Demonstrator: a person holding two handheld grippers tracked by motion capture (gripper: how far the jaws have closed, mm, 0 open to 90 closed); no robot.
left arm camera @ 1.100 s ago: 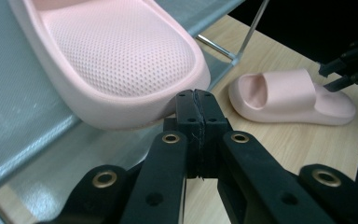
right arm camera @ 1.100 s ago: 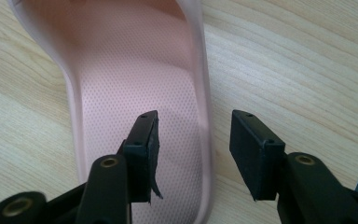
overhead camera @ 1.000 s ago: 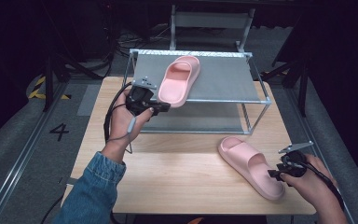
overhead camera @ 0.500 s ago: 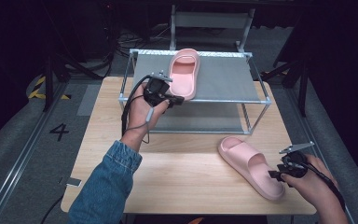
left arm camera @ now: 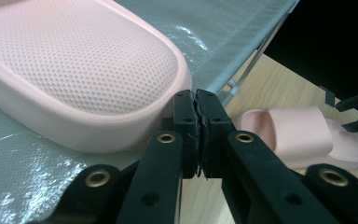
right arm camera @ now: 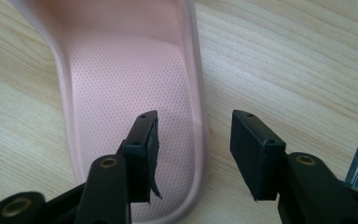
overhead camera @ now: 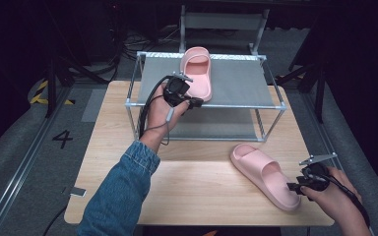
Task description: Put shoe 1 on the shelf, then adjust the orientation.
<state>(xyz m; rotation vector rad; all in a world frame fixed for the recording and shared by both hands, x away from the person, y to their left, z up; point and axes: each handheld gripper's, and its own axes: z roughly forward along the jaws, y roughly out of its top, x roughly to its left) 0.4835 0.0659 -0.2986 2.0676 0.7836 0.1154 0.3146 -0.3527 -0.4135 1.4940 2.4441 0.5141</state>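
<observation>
The pink foam slipper [overhead camera: 197, 72] now lies straight on the grey mesh shelf [overhead camera: 236, 83], the left gripper [overhead camera: 193, 102] beside its heel with jaws nearly closed, just starting to open, holding nothing, while the right gripper [right arm camera: 193, 149] has open jaws astride the second pink slipper's [overhead camera: 263, 175] rim on the wooden worktop [overhead camera: 177, 187], likely the next pickup.

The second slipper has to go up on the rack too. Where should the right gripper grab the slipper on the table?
Grip the slipper by its raised side rim at the heel, coming from the heel end. The right gripper already straddles that thin rim with open jaws, one inside on the footbed, one outside.
</observation>
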